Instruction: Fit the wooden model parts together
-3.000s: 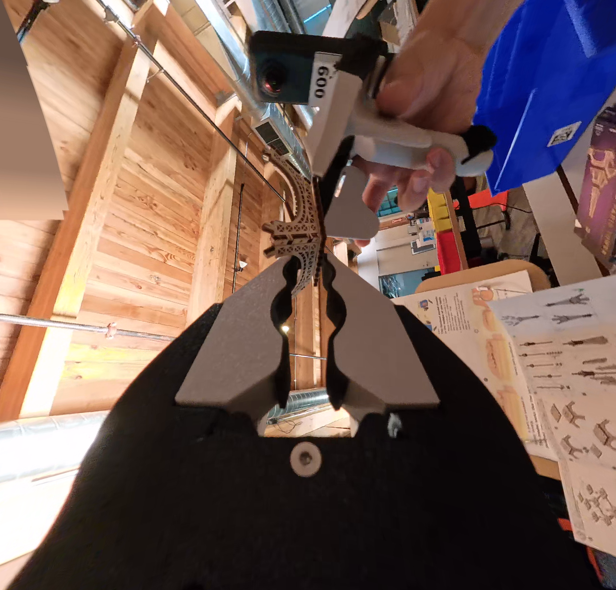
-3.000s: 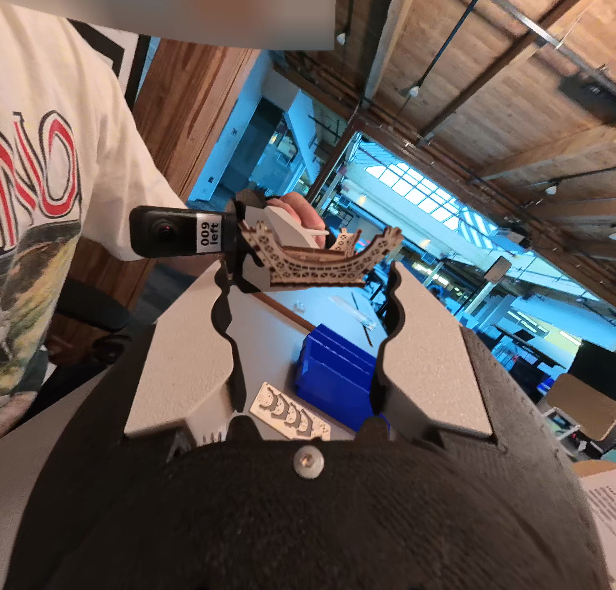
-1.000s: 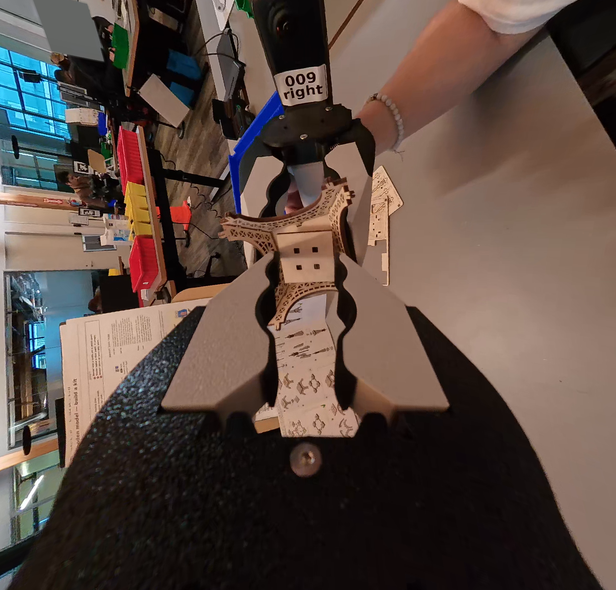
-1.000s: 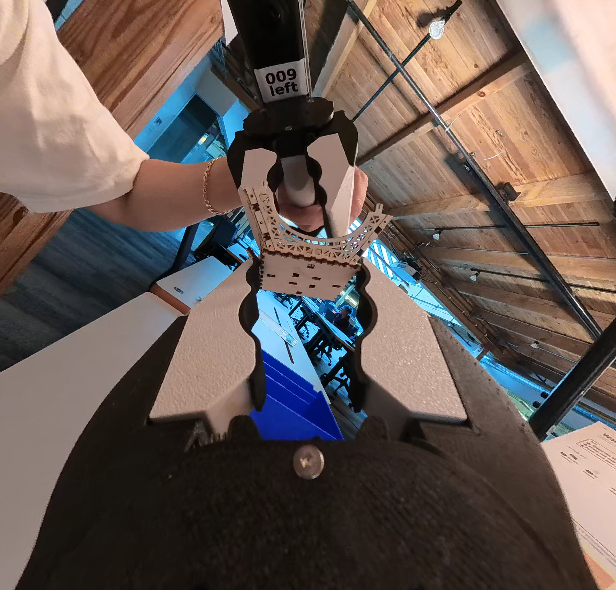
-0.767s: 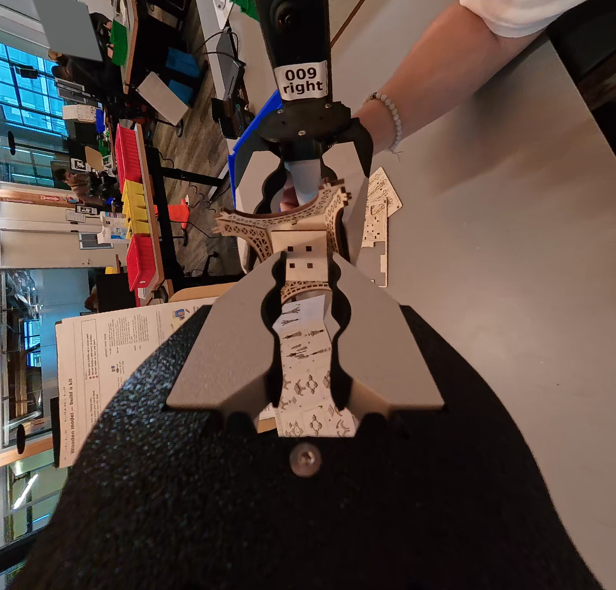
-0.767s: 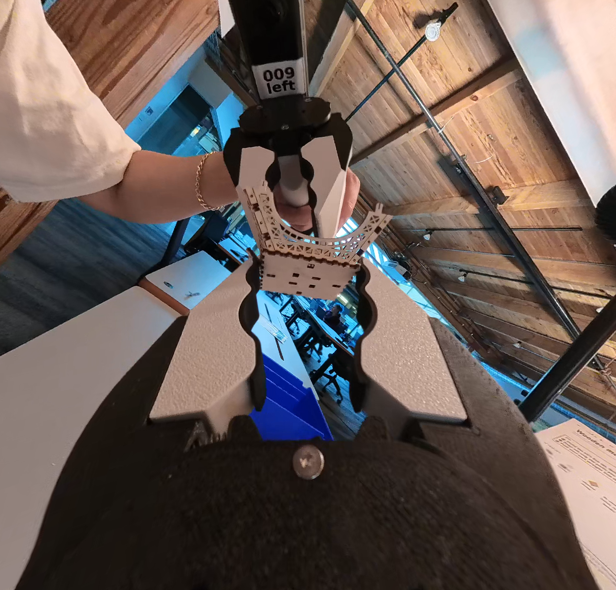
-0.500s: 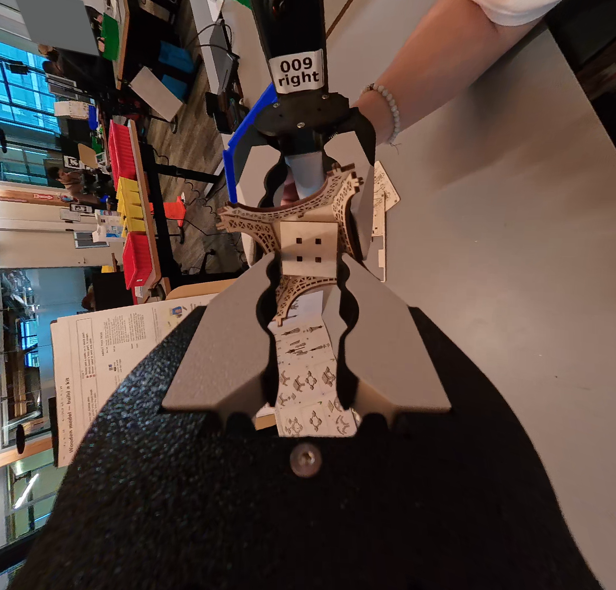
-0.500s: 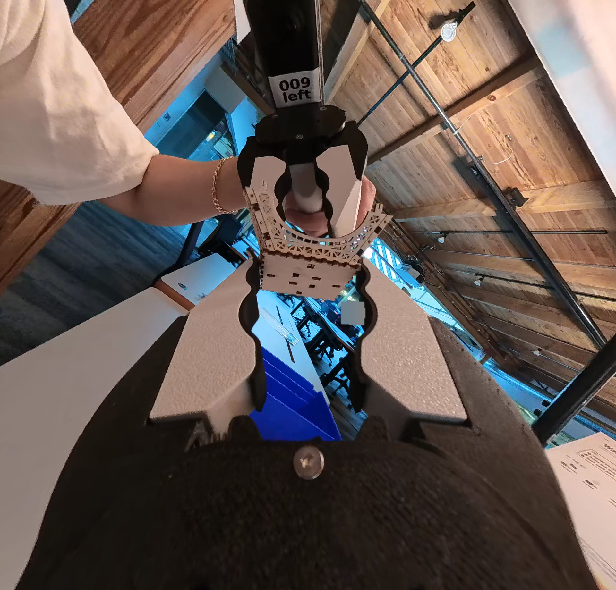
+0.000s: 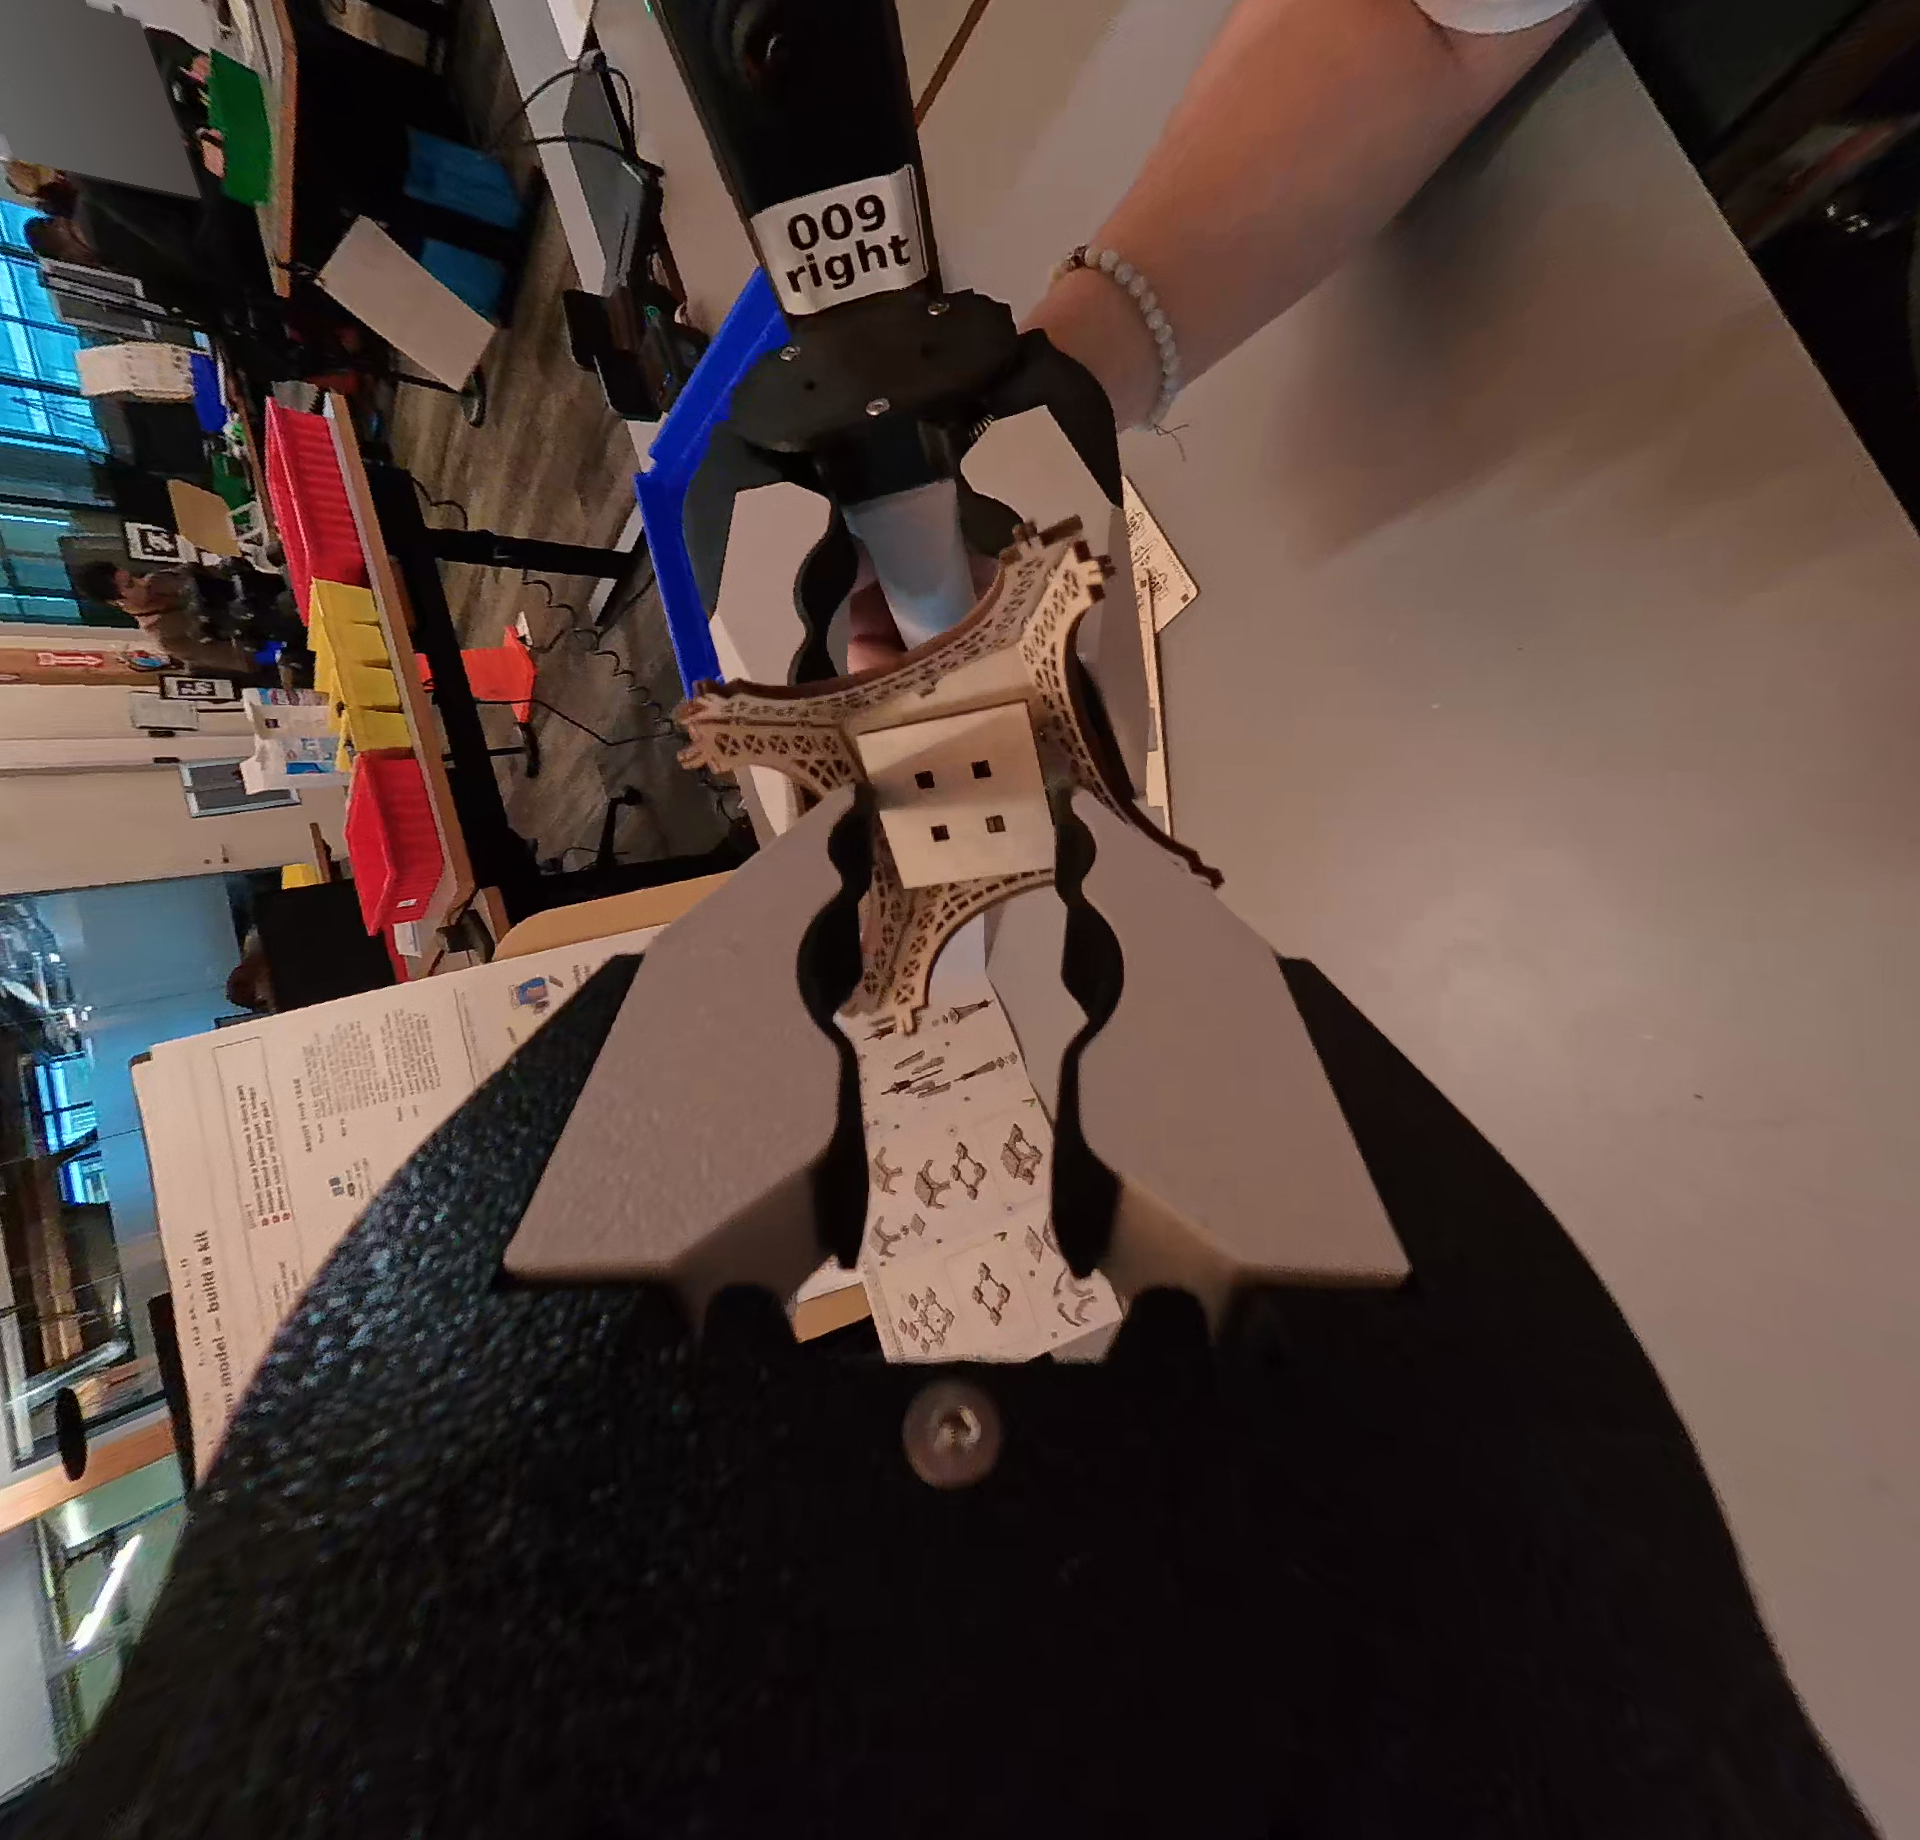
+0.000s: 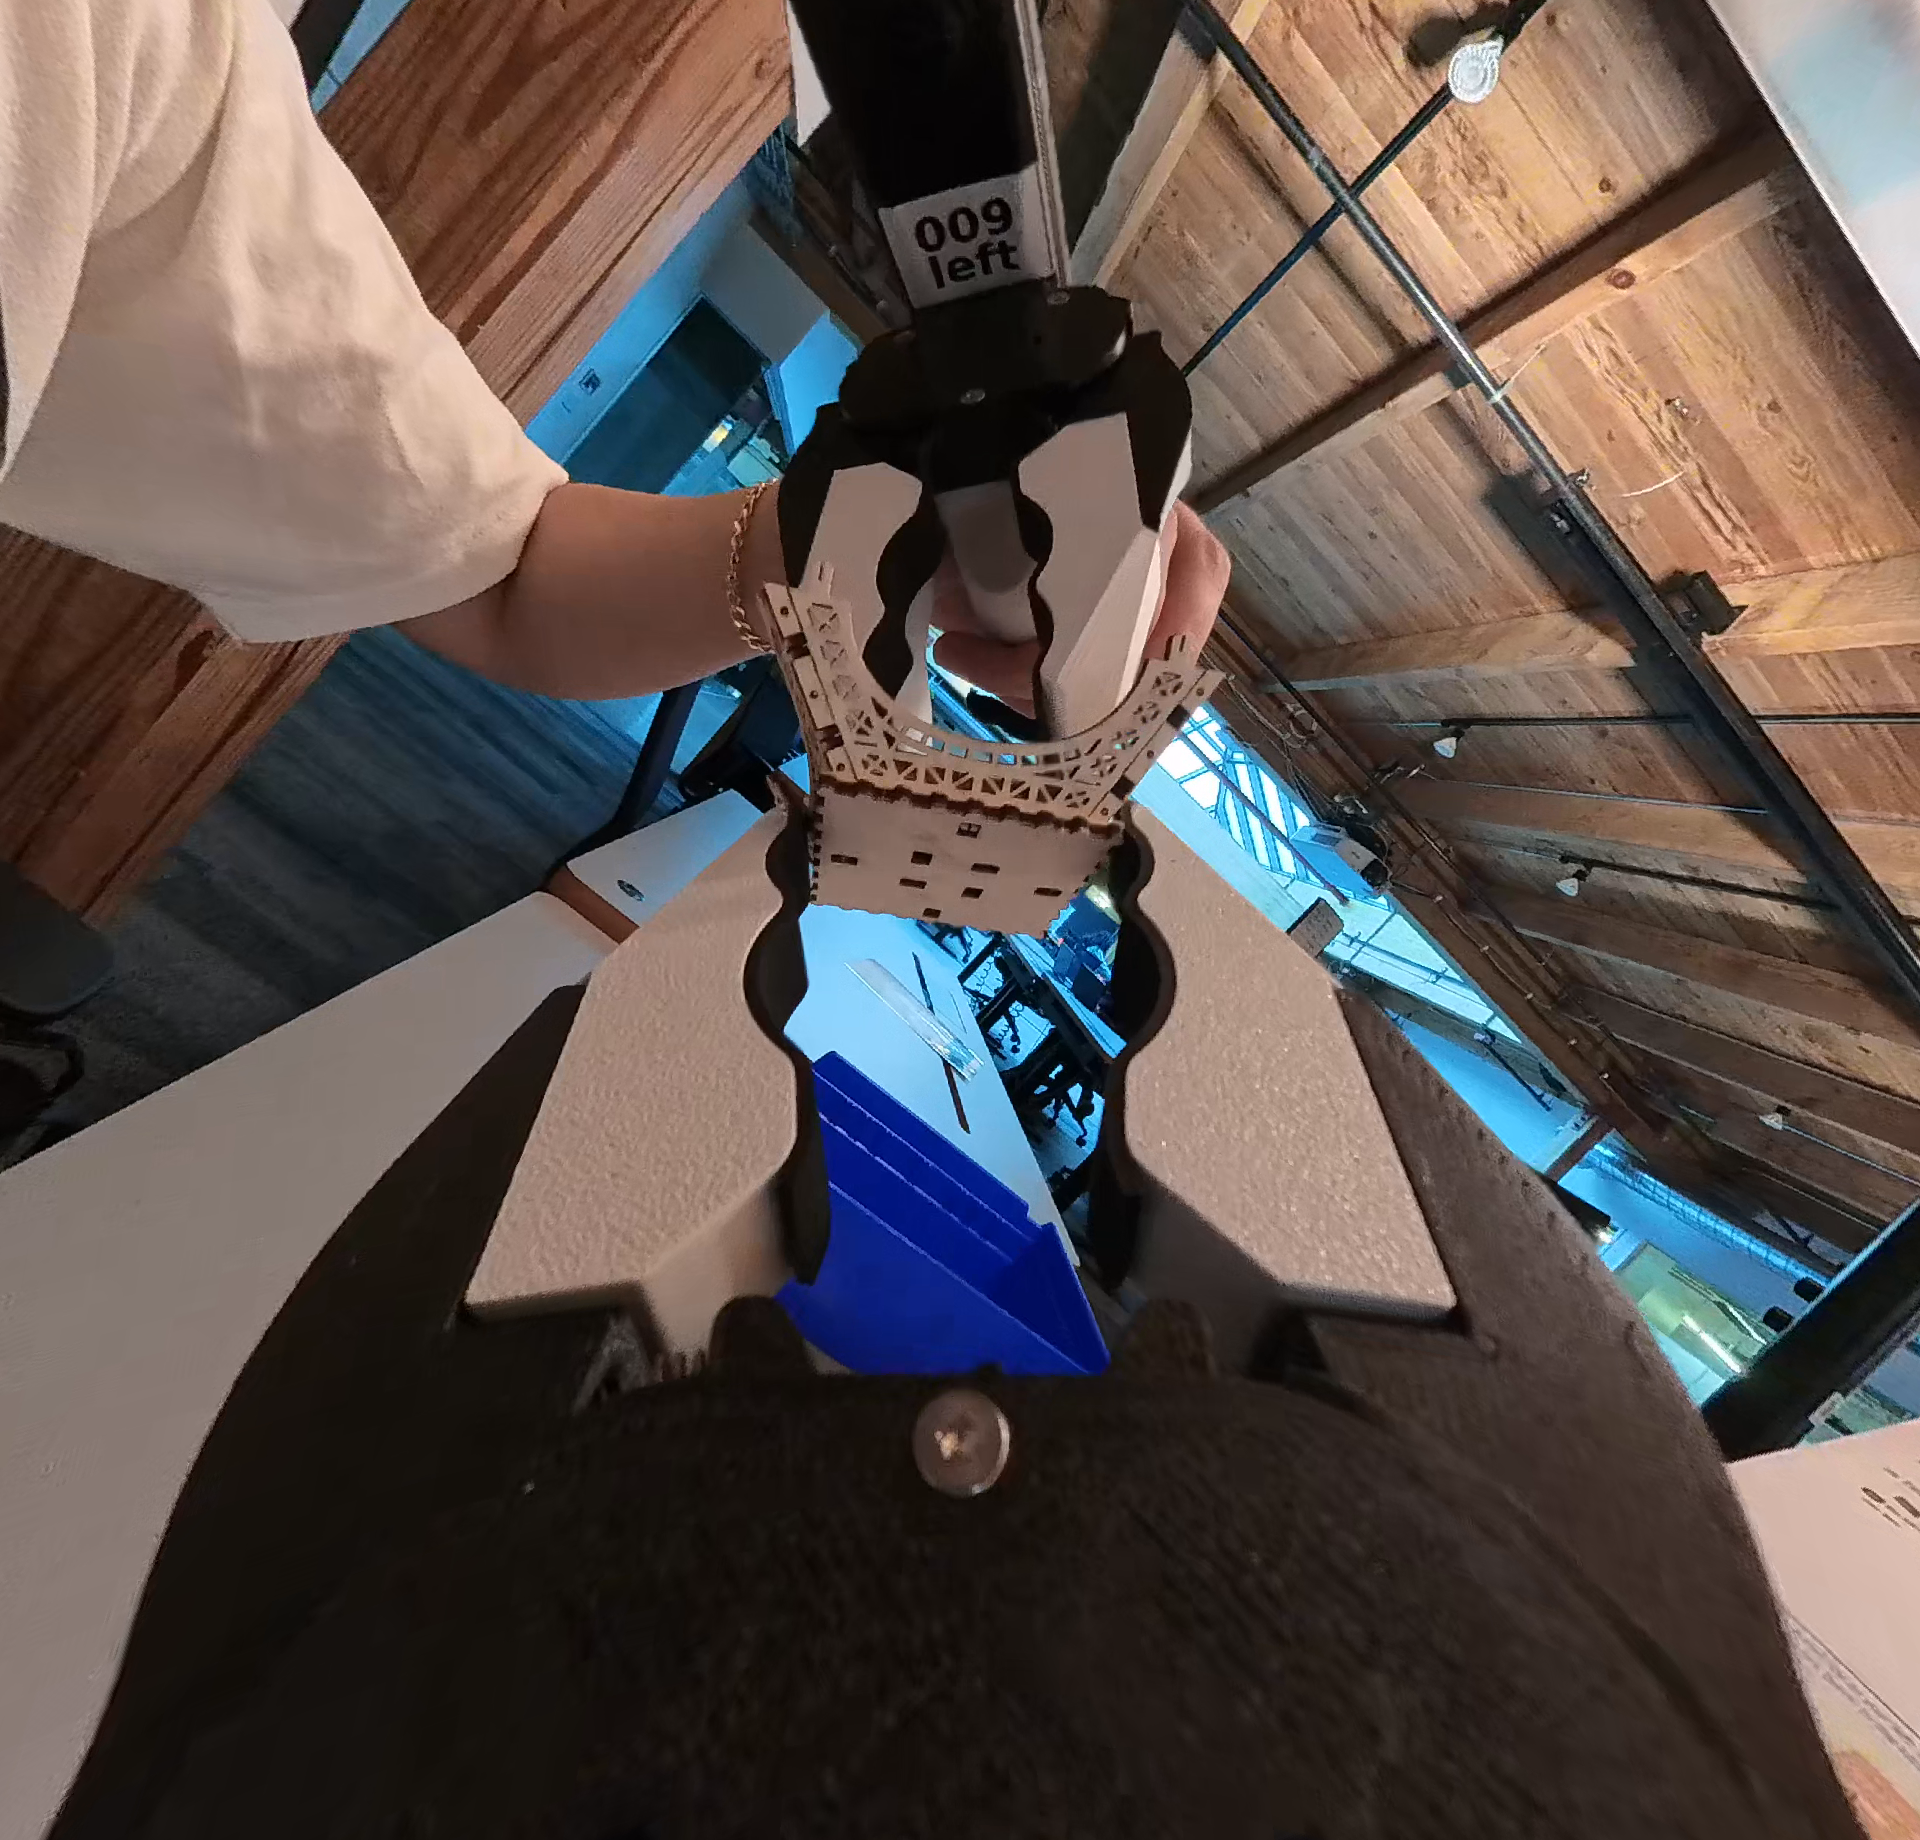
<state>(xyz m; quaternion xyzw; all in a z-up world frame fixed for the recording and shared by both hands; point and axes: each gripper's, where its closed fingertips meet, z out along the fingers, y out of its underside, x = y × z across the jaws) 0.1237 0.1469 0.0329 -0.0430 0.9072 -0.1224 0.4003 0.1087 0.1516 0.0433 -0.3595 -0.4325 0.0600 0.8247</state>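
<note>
A pale wooden lattice tower model (image 9: 961, 803) is held in the air between my two grippers, which face each other. My left gripper (image 9: 961, 834) is shut on its small square plate with four holes; curved lattice legs spread around it. In the right wrist view the model (image 10: 956, 855) shows a wider slotted plate with an arch beyond it, and my right gripper (image 10: 956, 845) is shut on that plate. The right gripper (image 9: 956, 595) shows beyond the model in the left wrist view, and the left gripper (image 10: 977, 637) beyond it in the right wrist view.
Below lies a grey table (image 9: 1558, 855) with a picture instruction sheet (image 9: 966, 1188), a printed booklet (image 9: 343, 1115) and a wooden parts sheet (image 9: 1164, 585). A blue bin (image 9: 675, 543) stands at the table's far edge and also shows in the right wrist view (image 10: 935, 1229). The person's forearms reach in from the sides. Only a small space, under 4 cm, lies between the two pairs of fingers.
The model has tilted slightly between the fingers. The right gripper has shifted a little to the left in the left wrist view. Both grips hold.
</note>
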